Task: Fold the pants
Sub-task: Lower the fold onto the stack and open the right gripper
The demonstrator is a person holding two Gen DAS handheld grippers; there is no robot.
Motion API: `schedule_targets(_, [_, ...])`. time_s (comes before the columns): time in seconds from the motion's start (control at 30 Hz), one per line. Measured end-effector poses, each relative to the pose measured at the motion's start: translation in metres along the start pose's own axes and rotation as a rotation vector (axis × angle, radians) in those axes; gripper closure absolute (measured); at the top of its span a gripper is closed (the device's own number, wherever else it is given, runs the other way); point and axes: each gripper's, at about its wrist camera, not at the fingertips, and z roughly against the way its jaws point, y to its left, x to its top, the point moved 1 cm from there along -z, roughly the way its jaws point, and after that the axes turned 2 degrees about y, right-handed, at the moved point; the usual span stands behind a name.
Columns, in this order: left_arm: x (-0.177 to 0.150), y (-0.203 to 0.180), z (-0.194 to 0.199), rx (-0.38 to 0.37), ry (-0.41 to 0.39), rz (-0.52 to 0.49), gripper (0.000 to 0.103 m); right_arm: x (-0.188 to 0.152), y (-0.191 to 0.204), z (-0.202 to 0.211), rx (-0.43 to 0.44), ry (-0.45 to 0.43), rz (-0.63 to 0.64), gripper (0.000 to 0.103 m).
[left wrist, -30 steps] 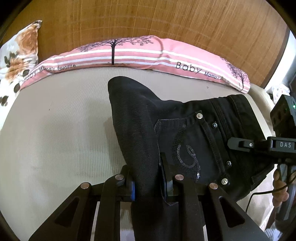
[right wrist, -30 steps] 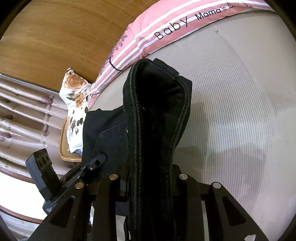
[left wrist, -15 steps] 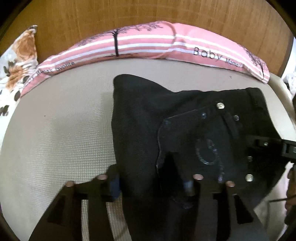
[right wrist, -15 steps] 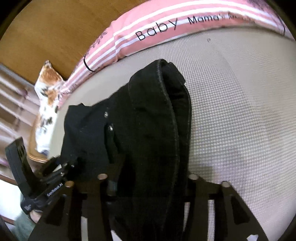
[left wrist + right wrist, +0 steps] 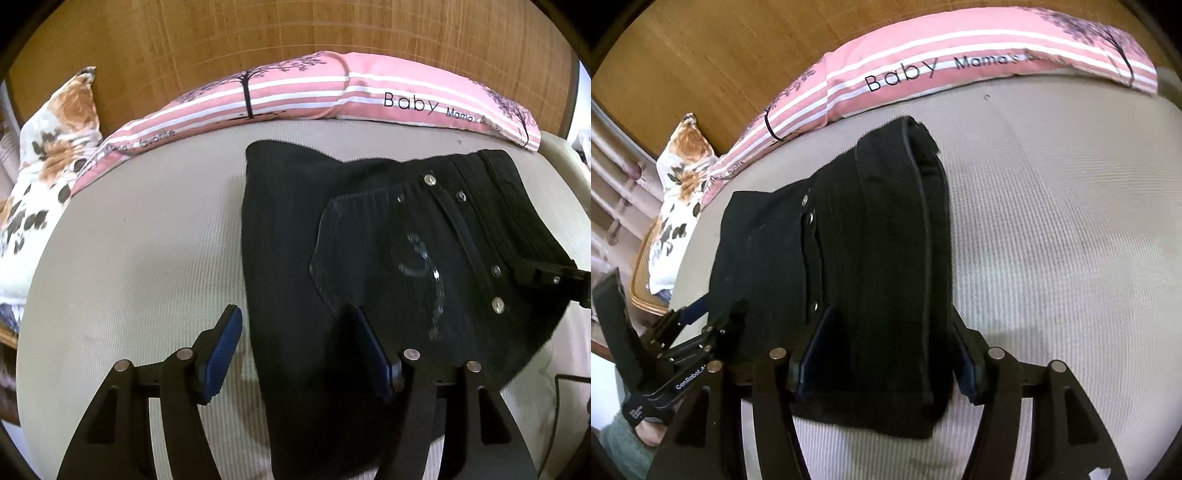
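Note:
Black pants [image 5: 388, 258] lie folded on the beige mattress [image 5: 140, 266], back pocket with silver studs facing up; they also show in the right wrist view [image 5: 871, 266]. My left gripper [image 5: 301, 350] is open, its blue pads astride the near left edge of the pants, not pinching them. My right gripper [image 5: 886, 362] is open too, its jaws on either side of the thick waistband end, which rests on the mattress. The left gripper's body shows in the right wrist view [image 5: 665, 354], and the right gripper's finger shows in the left wrist view [image 5: 550, 275].
A pink striped "Baby" pillow [image 5: 332, 92] lies along the wooden headboard [image 5: 258, 33]. A floral pillow [image 5: 48, 155] sits at the far left. The mattress [image 5: 1071, 240] stretches right of the pants. A dark cable [image 5: 557, 406] hangs at the right edge.
Both grippers lowered the pants onto the mattress and opened. The pants, held up and pinched before, now lie flat between the spread jaws.

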Motion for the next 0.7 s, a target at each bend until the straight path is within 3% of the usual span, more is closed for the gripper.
schedule_targets(0.37, [-0.031,0.008,0.019,0.011,0.006,0.053,0.032,-0.034,-0.007,0.006,-0.005,-0.025,-0.013,0.04])
schedule_targets(0.7, [-0.038,0.0,0.044,0.081,0.007,0.057,0.032,-0.035,0.008,0.01,-0.107,-0.04,0.023,0.031])
